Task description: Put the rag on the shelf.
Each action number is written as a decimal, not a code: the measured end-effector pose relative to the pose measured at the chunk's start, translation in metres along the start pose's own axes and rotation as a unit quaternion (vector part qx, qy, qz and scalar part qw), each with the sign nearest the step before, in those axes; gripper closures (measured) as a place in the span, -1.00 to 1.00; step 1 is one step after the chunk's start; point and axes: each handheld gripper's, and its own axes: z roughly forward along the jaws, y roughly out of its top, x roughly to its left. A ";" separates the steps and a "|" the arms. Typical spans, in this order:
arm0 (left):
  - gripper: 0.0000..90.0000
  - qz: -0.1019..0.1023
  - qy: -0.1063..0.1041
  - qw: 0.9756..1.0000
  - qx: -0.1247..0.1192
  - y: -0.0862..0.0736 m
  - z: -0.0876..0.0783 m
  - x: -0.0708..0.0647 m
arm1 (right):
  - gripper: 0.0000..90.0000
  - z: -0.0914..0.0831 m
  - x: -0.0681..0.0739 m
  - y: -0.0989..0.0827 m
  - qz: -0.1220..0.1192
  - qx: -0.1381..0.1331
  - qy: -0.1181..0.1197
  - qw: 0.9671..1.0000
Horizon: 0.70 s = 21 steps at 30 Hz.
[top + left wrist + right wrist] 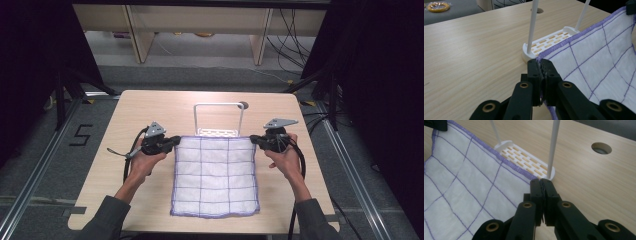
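Lying spread over the near middle of the light wooden table [150, 107], white woven cloth with purple grid stitching and purple hem [215, 175], far edge lifted just in front of the white wire rack with slotted base [218, 120]. Pinched at its far left corner by the left gripper [176, 140], jaws pressed together on the hem; pinched at the far right corner by the right gripper [252, 138], jaws likewise clamped on the fabric. Likely light, soft and limp, sagging between the two held corners, so best taken at the stitched hem, where the thicker edge should resist slipping. Judged ready for draping over the rack's top bar. Beyond the table, grey floor with a yellow ring [436, 6] lying on it
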 end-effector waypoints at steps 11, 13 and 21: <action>0.90 0.024 -0.010 1.000 -0.004 -0.004 -0.018 -0.012 | 0.97 -0.023 0.018 -0.008 -0.016 -0.005 0.016 1.000; 0.90 0.026 -0.013 1.000 -0.007 -0.004 -0.022 -0.015 | 0.97 -0.025 0.020 -0.009 -0.015 -0.004 0.020 1.000; 0.90 0.049 -0.033 0.998 -0.014 -0.018 -0.050 -0.033 | 0.97 -0.046 0.040 -0.026 -0.024 -0.010 0.036 0.999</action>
